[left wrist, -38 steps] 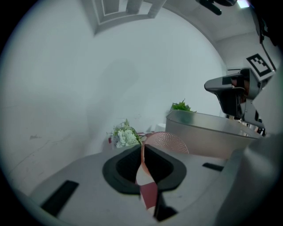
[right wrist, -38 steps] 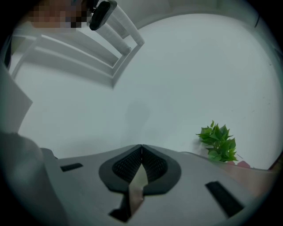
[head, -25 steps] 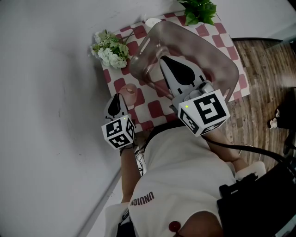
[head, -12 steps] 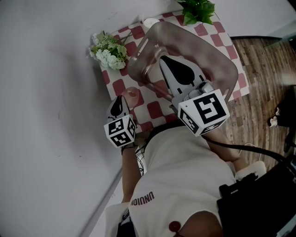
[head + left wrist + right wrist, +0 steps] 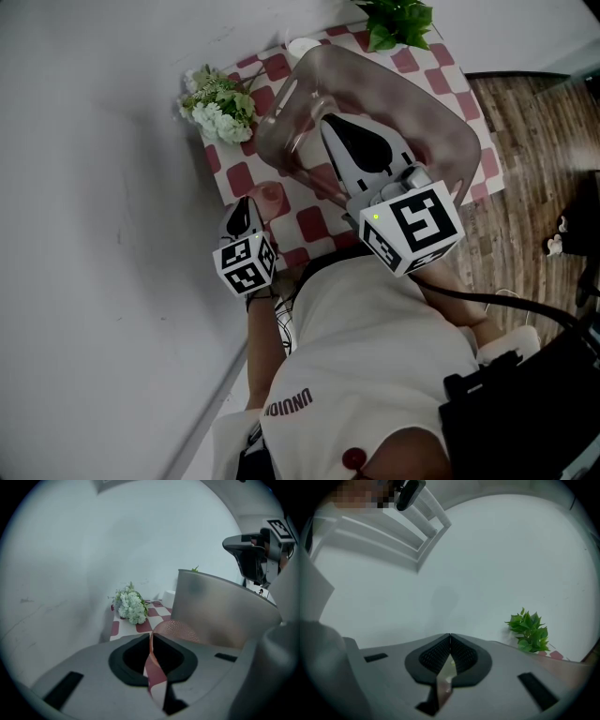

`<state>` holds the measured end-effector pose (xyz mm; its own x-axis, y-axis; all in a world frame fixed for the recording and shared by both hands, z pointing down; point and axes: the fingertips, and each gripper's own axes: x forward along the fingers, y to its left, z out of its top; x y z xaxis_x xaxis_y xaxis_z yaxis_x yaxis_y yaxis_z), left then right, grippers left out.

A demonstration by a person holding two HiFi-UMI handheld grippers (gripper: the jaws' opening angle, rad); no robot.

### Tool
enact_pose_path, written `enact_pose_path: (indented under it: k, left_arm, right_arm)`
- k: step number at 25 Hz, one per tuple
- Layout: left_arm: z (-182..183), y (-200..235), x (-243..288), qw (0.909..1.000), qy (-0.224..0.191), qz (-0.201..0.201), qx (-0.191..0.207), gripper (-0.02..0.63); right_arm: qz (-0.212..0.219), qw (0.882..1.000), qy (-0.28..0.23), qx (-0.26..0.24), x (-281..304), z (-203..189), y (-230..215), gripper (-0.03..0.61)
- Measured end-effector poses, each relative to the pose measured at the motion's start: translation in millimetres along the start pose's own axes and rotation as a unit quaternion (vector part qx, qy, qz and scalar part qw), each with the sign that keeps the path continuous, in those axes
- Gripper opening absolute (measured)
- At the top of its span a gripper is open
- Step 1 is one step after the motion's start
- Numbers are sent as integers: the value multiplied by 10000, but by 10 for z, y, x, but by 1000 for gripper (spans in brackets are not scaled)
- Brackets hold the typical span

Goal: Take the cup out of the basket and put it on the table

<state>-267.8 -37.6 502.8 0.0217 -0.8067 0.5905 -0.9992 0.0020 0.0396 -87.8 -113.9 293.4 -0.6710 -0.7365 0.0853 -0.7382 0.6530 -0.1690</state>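
Observation:
A pink cup [image 5: 270, 195] is pinched by its rim in my left gripper [image 5: 255, 202], low over the checked tablecloth [image 5: 314, 223] and just left of the basket. In the left gripper view the cup [image 5: 180, 631] shows past my left gripper [image 5: 151, 637], its thin wall caught between the jaws. The translucent grey basket [image 5: 450, 122] stands on the table. My right gripper [image 5: 328, 122] hovers over it. In the right gripper view, my right gripper [image 5: 450, 637] has its jaw tips together with nothing seen between them.
White flowers [image 5: 220, 103] lie at the table's left edge, near the wall. A green plant [image 5: 398, 23] and a small white container [image 5: 305, 45] sit at the far end. Wooden floor [image 5: 534, 141] runs along the right. The basket wall [image 5: 220, 611] rises close to the cup.
My left gripper has sunk a little toward the tablecloth with the cup in it. The right gripper and the basket have not moved.

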Motion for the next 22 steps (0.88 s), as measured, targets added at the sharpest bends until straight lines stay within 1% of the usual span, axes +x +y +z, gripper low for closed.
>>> enact_pose_path:
  k: [12, 22]
  left_arm:
    - [-213, 22, 90, 9994, 348, 24, -28, 34]
    - [-312, 56, 139, 9980, 588, 38, -221, 32]
  right_arm:
    - [38, 10000, -6, -58, 9, 17, 14, 17]
    - [-19, 10000, 6, -48, 10, 20, -13, 17]
